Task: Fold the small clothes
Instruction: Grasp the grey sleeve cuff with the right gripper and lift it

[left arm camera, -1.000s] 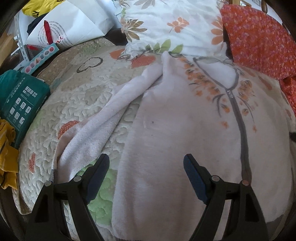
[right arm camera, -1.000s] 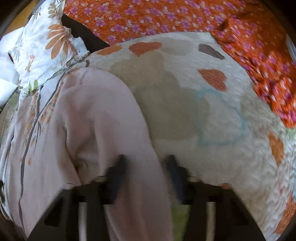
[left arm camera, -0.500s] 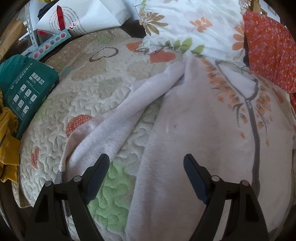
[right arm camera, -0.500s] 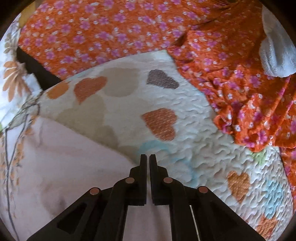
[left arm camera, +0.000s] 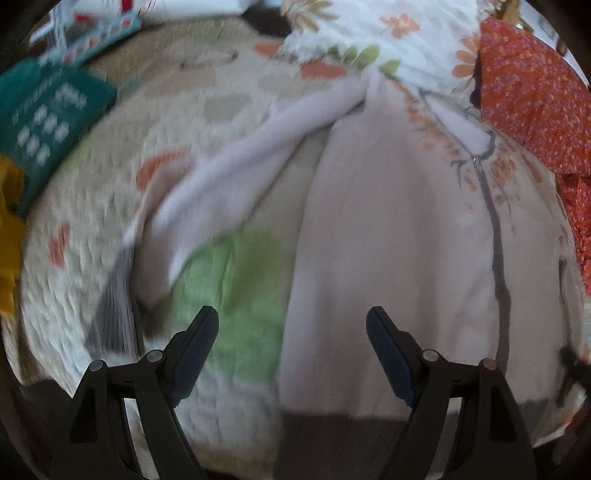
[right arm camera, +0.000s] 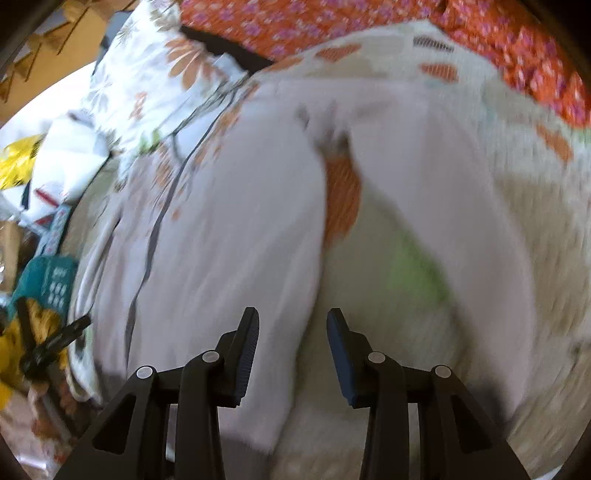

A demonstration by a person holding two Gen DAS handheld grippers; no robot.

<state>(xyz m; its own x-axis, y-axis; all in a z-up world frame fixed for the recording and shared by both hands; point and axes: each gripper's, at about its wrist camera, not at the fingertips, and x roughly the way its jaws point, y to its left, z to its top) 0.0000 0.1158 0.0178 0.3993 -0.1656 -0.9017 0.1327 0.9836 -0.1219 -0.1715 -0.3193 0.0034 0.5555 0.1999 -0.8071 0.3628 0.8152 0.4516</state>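
A pale pink fleece jacket [left arm camera: 399,236] with a dark zip and orange leaf print lies face up on a quilted bedspread [left arm camera: 110,236], collar toward a floral pillow [left arm camera: 369,33] at the far edge. Both sleeves [left arm camera: 236,166] spread out to either side of the jacket, so folding appears to be at its start. The left gripper [left arm camera: 291,321] hovers above the jacket's left hem edge, jaws wide apart, gripping nothing. The right gripper [right arm camera: 292,325], jaws just parted and empty, hangs over the gap between jacket body and right sleeve [right arm camera: 436,192]. Next likely calls for pinching a sleeve and laying it across the chest.
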